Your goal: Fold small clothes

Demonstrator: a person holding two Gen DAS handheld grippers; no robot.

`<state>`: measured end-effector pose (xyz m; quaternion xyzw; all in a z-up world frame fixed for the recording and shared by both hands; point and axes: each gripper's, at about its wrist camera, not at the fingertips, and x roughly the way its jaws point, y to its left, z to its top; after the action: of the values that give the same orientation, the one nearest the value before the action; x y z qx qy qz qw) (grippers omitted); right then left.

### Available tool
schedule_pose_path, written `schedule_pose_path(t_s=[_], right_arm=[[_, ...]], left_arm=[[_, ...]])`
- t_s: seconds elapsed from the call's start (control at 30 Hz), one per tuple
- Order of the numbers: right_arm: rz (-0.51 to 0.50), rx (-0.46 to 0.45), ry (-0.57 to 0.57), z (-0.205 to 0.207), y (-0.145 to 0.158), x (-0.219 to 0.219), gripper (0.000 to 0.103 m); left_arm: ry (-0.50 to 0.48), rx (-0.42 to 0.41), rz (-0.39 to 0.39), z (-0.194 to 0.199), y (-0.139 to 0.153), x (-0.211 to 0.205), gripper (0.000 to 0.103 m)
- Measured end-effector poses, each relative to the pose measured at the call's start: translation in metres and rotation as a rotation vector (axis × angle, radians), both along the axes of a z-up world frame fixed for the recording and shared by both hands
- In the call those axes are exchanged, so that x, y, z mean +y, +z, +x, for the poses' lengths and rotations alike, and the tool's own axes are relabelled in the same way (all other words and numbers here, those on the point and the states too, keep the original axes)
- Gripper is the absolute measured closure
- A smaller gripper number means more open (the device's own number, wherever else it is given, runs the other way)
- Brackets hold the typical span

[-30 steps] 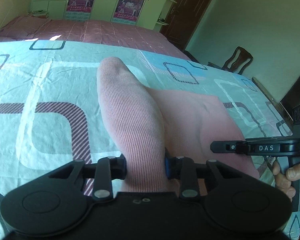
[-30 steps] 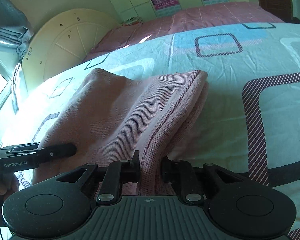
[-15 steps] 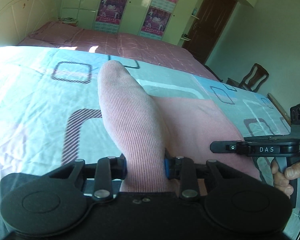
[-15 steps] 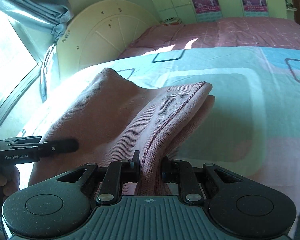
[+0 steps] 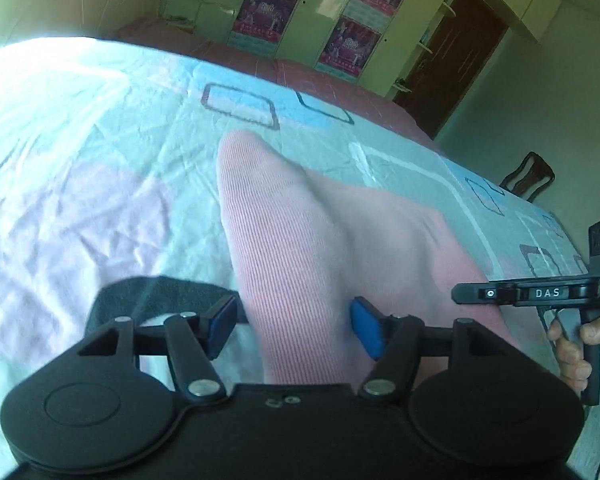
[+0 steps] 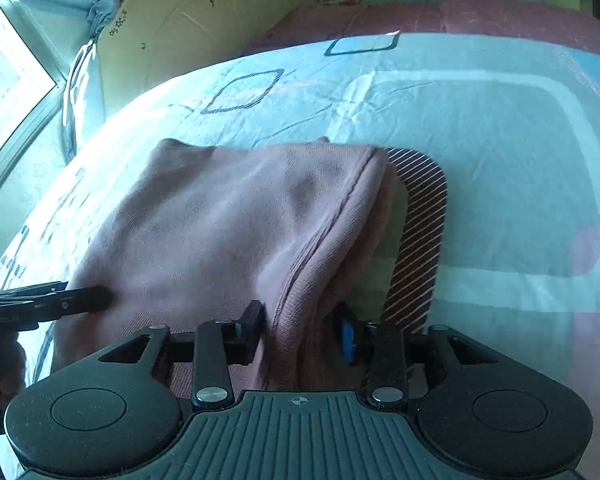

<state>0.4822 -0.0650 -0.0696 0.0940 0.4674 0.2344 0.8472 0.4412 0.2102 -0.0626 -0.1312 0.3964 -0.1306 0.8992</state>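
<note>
Much of the near edge of the pink garment [image 5: 308,248] is hidden behind the black gripper bodies, and both views are blurred enough that I cannot tell what kind of small garment it is, only that it is ribbed pink knit with a stitched hem [image 6: 332,216] down one side. It lies on the bed's patterned sheet [image 5: 100,160], spread flat between the two tools with its near corners bunched up into ridges. The left gripper [image 5: 292,320] sits low over the sheet with its jaws spread wide: the left blue pad stands clear of the cloth, the right one just touches the ridge of fabric running between them, so nothing is being squeezed. The right gripper [image 6: 302,330] is posed the same way, jaws parted around the hemmed fold, the cloth loose between the pads. From the left camera the right tool shows at the frame's edge, gripped by a bare hand [image 5: 576,344] that is partly cut off; from the right camera the left tool's dark tip rests over the garment's left side, and the hand behind it is only a shadowy blur. Beyond the bed stand pale wardrobe doors with posters [image 5: 268,12], a brown door [image 5: 460,52] and a wooden chair [image 5: 528,176].
</note>
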Motion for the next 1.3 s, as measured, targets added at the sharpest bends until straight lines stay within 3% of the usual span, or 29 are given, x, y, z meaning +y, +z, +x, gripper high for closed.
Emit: schedule_pose_path(t_s=[0.1, 0.2, 0.27, 0.37, 0.47, 0.57, 0.73, 0.9, 1.07, 1.13, 1.23, 1.3], right_arm=[[-0.012, -0.099, -0.032, 0.001, 0.021, -0.004, 0.059], [-0.053, -0.189, -0.016, 0.01, 0.031, 0.011, 0.062], [-0.068, -0.193, 0.037, 0.02, 0.026, 0.027, 0.072], [-0.169, -0.202, 0.119, 0.028, 0.004, 0.053, 0.077], [-0.268, -0.223, 0.137, 0.037, -0.017, 0.06, 0.08], [-0.291, -0.199, 0.112, 0.045, -0.034, 0.048, 0.081], [-0.295, -0.2, 0.108, 0.043, -0.033, 0.041, 0.081], [-0.293, -0.186, 0.095, 0.036, -0.013, 0.041, 0.08], [-0.227, -0.231, 0.174, -0.009, 0.012, 0.047, 0.08], [-0.238, -0.226, 0.206, -0.026, 0.008, 0.052, 0.08], [-0.376, -0.224, 0.214, -0.034, -0.013, 0.056, 0.08], [-0.352, -0.212, 0.165, -0.029, -0.022, 0.048, 0.08]], left_arm=[[0.039, -0.118, 0.053, 0.007, 0.026, 0.005, 0.051], [-0.025, -0.172, 0.042, 0.026, 0.04, -0.005, 0.063], [-0.137, -0.158, 0.052, 0.041, 0.041, -0.025, 0.063], [-0.236, -0.111, 0.162, 0.056, 0.024, -0.055, 0.064], [-0.216, -0.08, 0.208, 0.063, 0.004, -0.051, 0.065], [-0.194, -0.047, 0.167, 0.068, -0.012, -0.041, 0.065], [-0.188, -0.05, 0.16, 0.066, -0.015, -0.036, 0.064], [-0.178, -0.086, 0.219, 0.056, 0.002, -0.044, 0.064], [-0.183, -0.123, 0.149, 0.01, 0.031, -0.04, 0.066], [-0.214, -0.099, 0.17, -0.002, 0.026, -0.047, 0.066], [-0.219, -0.056, 0.198, -0.004, 0.003, -0.058, 0.066], [-0.199, -0.073, 0.21, -0.005, -0.005, -0.063, 0.066]])
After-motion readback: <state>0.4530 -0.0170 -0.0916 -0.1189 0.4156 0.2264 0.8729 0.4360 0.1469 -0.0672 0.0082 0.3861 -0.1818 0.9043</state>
